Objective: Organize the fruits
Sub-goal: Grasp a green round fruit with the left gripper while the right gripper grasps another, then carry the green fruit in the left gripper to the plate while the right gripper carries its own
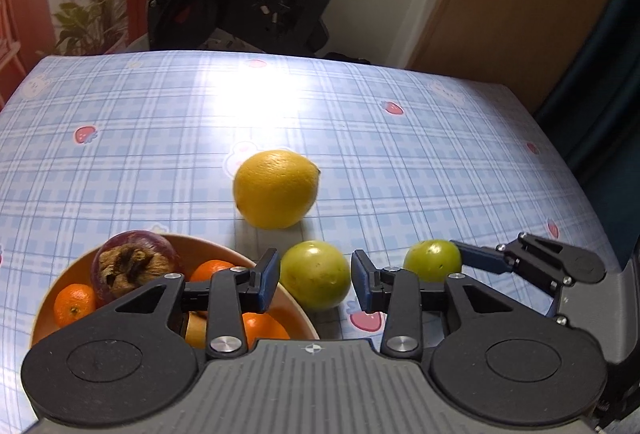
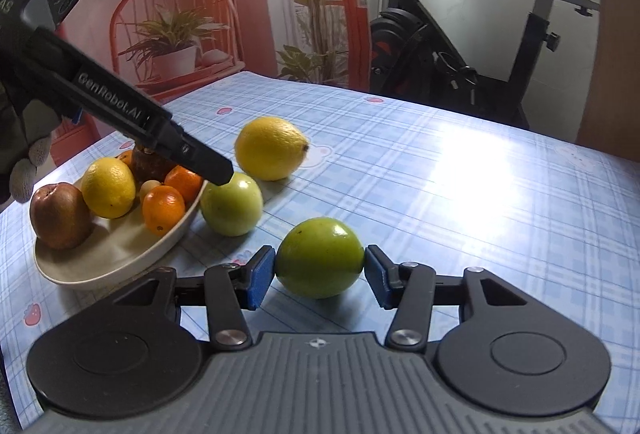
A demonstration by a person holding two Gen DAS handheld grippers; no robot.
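Right hand-held gripper [image 2: 319, 276]: blue pads pressed on both sides of a green fruit [image 2: 319, 262] at its widest line; fruit sits on the counter [image 2: 460, 194], not lifted yet.
Left hand-held gripper [image 1: 315, 280]: jaws part-open w/ a gap either side of a 2nd green fruit [image 1: 315, 273]; pads not touching it, nothing held. Fruit sits just beside the bowl rim.
Bowl [image 2: 120, 254]: shallow, cream outside, smooth glazed look. Holds a lemon [image 2: 108, 187], small oranges, a brown pear-like fruit [image 2: 60, 216], plus a dark purple fruit [image 1: 136, 266] w/ a dried brown calyx. Pretty full already.
Loose lemon [image 1: 276, 188]: on the counter further back, apart from both green ones, pebbled rind, oval w/ a nub end.
Handling, green fruits: round, glossy, firm-looking skin, prob. light. Slick + spherical, so I'd judge they roll or squirt out if pinched off-centre. Grab across the middle, pads level, gentle squeeze to avoid bruising.
Handling, lemon: rougher rind should grip better; take it across the short axis.
Counter cover: shiny plastic cloth, blue plaid w/ strawberry prints, strong glare. Low friction, fruit may roll if nudged.
Risk: bowl crowded; dropped fruit could bounce off the pile.
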